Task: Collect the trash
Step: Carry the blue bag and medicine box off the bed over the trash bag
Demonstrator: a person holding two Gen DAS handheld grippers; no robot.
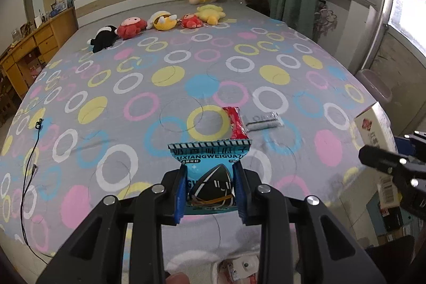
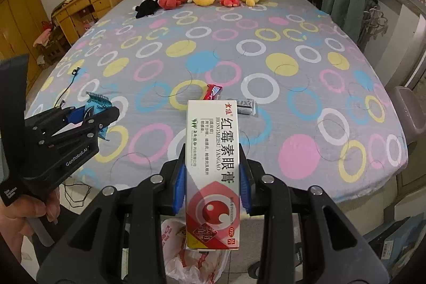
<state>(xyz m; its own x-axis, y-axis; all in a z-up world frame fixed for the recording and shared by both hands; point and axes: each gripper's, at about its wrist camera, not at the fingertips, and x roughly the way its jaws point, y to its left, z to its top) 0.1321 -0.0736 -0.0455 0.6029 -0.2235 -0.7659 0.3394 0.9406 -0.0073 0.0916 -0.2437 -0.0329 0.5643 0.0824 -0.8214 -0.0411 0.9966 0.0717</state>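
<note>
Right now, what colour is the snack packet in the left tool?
Light blue snack packet with a black seed picture, clearest in the left wrist view.

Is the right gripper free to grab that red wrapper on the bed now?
Probably not yet: the right gripper is shut on the medicine box. Nothing lies on top of the red wrapper, so it must drop the box first.

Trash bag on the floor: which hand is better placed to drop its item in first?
Right, probably. The right gripper holds the white box with the trash bag showing directly beneath it. The left gripper holds the blue packet still above the bed.
</note>
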